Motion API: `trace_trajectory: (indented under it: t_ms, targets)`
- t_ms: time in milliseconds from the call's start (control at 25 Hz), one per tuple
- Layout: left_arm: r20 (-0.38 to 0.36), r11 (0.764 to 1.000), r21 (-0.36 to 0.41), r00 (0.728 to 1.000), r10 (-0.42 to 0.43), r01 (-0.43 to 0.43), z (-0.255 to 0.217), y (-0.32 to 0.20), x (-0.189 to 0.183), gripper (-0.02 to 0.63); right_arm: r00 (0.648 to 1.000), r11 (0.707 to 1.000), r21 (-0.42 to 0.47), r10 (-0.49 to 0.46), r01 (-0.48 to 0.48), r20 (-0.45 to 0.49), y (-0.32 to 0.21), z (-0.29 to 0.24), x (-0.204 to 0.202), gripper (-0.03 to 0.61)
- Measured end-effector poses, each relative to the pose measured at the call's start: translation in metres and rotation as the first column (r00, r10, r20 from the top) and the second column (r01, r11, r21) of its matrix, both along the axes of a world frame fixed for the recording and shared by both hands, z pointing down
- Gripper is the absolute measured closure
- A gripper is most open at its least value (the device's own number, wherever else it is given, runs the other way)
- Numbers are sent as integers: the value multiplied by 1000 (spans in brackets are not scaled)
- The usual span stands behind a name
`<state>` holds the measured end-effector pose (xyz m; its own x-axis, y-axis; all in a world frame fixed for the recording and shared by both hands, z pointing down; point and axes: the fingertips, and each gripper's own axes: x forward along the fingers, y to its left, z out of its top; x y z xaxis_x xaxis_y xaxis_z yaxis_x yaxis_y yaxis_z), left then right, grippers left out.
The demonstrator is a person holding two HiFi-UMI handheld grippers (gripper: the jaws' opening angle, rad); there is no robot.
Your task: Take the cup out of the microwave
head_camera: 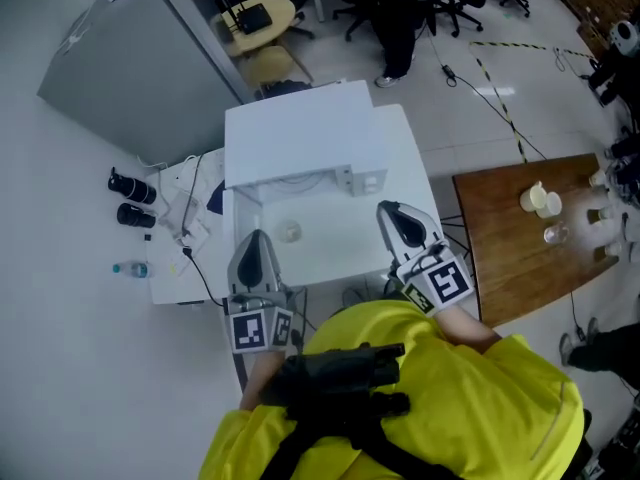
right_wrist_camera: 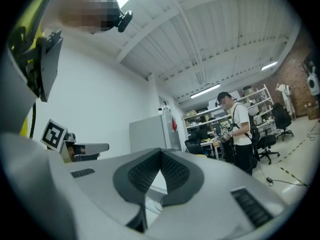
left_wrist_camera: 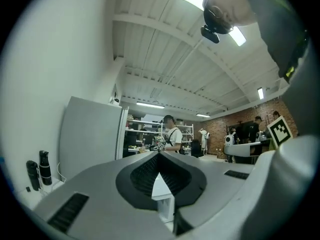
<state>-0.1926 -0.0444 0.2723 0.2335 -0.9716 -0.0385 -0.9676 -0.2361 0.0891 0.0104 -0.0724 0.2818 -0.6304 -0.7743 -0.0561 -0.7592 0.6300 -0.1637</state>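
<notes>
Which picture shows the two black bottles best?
The head view: both black bottles show clearly from above. The left gripper view catches them small at its dark edge; the right gripper view misses them.

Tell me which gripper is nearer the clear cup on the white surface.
Left. The left gripper has its tips just left of the clear cup, not touching it. The right gripper is farther off, on the cup's right side.

My left gripper (head_camera: 256, 240) and right gripper (head_camera: 388, 210) are grey, with black-and-white square markers. I see a white microwave (head_camera: 300, 138), a brown wooden table (head_camera: 520, 258) and a yellow jacket (head_camera: 480, 408).
</notes>
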Motion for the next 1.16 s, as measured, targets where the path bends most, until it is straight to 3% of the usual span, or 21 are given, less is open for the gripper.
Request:
trace_trajectory:
  t_ms: [320, 600, 1160]
  targets:
    - [-1, 1000, -5, 1000, -5, 5, -7, 20, -7, 611, 1000, 1000, 9, -4, 4, 1, 2, -8, 14, 575]
    - [7, 998, -50, 1000, 24, -23, 5, 14, -5, 611, 1000, 1000, 1, -12, 12, -2, 2, -5, 5, 575]
    - [36, 997, -65, 998, 45, -43, 14, 10, 1, 611, 1000, 1000, -8, -18, 18, -24, -1, 5, -8, 575]
